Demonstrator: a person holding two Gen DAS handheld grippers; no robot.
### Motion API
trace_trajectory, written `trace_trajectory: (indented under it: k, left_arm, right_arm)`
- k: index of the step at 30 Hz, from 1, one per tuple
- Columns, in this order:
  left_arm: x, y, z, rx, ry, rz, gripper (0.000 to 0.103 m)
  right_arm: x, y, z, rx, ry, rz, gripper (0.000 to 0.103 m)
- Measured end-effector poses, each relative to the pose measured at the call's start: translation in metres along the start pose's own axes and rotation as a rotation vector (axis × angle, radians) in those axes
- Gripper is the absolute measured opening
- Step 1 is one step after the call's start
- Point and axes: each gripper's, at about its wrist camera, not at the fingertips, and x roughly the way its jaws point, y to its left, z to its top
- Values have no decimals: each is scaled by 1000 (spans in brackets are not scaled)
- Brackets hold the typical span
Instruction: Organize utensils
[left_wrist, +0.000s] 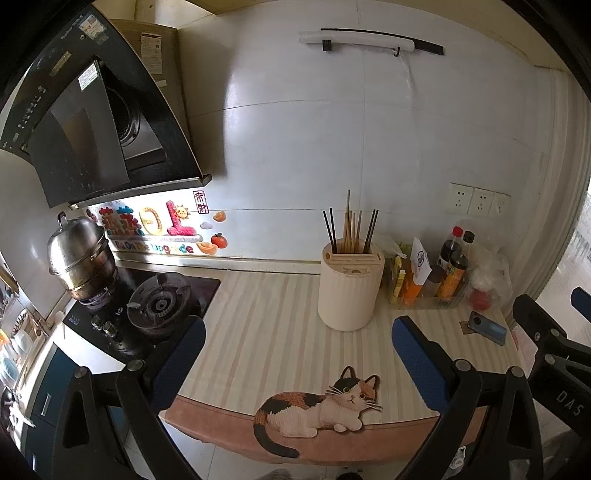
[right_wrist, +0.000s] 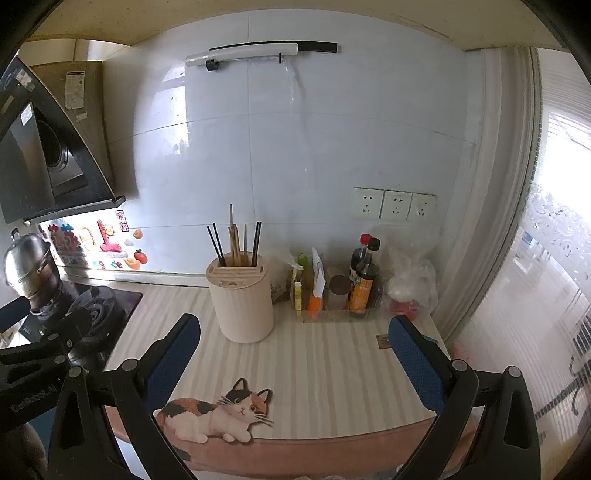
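Note:
A cream cylindrical utensil holder (left_wrist: 350, 288) (right_wrist: 243, 301) stands on the striped mat with a cat picture (left_wrist: 280, 332) (right_wrist: 314, 369). Several chopsticks (left_wrist: 351, 229) (right_wrist: 236, 242), dark and wooden, stick upright out of its top slot. My left gripper (left_wrist: 299, 343) hovers open in front of the holder, nothing between its blue pads. My right gripper (right_wrist: 295, 347) is open too, just short of the holder and to its right, and empty. The left wrist view catches the right gripper's body at the right edge (left_wrist: 550, 332); the left one's body appears at the left edge of the right wrist view (right_wrist: 44, 343).
Sauce bottles (left_wrist: 452, 266) (right_wrist: 364, 277) and packets sit in a clear tray at the back right, with a plastic bag (right_wrist: 410, 280) beside them. A phone (left_wrist: 487, 326) lies near the counter's right end. Left is a gas hob (left_wrist: 159, 306) with a steel steamer pot (left_wrist: 79, 258), under a range hood (left_wrist: 92, 110).

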Motion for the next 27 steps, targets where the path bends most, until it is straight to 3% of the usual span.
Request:
trace_trajectory:
  k: [27]
  left_arm:
    - [3, 0, -1, 7, 6, -10, 103]
  right_arm:
    - [4, -3, 0, -1, 4, -8, 103]
